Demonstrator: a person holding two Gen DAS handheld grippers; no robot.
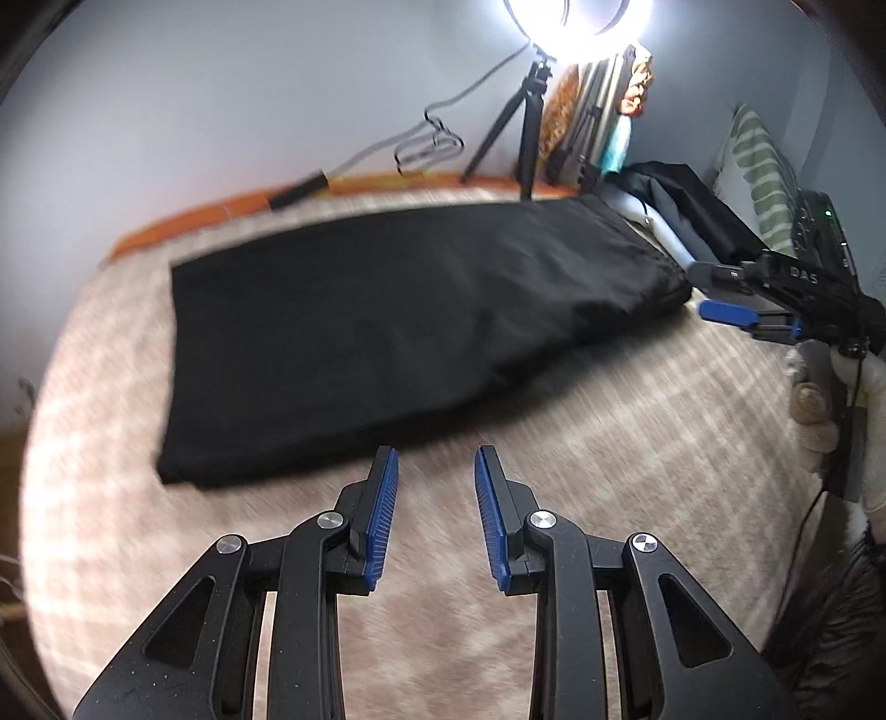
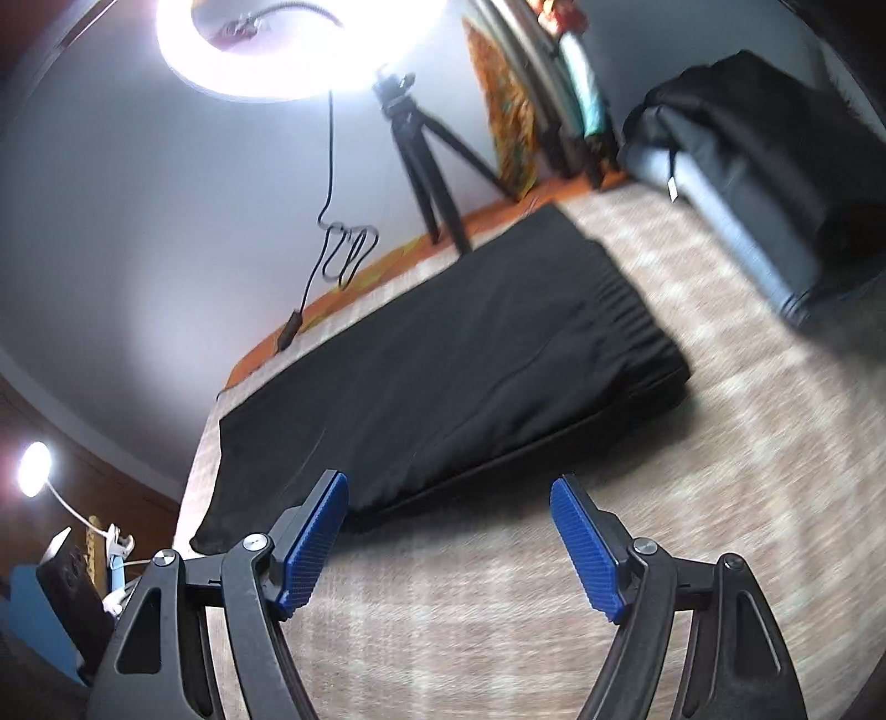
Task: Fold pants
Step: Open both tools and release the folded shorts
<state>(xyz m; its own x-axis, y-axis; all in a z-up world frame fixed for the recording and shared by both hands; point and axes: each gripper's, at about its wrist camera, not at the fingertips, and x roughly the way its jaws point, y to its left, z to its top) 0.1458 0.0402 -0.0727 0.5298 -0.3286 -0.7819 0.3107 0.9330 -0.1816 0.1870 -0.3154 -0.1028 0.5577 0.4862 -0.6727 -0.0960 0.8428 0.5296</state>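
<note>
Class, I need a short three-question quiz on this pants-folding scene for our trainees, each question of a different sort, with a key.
1. True or false: the left gripper is shut on the black pants.
2. What lights the scene from behind the pants: A ring light, B candle, C television?
3. Fill in: the pants lie on a checked ____.

Key: 1 false, both it and the right gripper are open and empty; 2 A; 3 blanket.

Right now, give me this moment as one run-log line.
pants: flat on bed, already folded lengthwise | left tool: open, empty, near pants' edge | right tool: open, empty | contact: none
</note>
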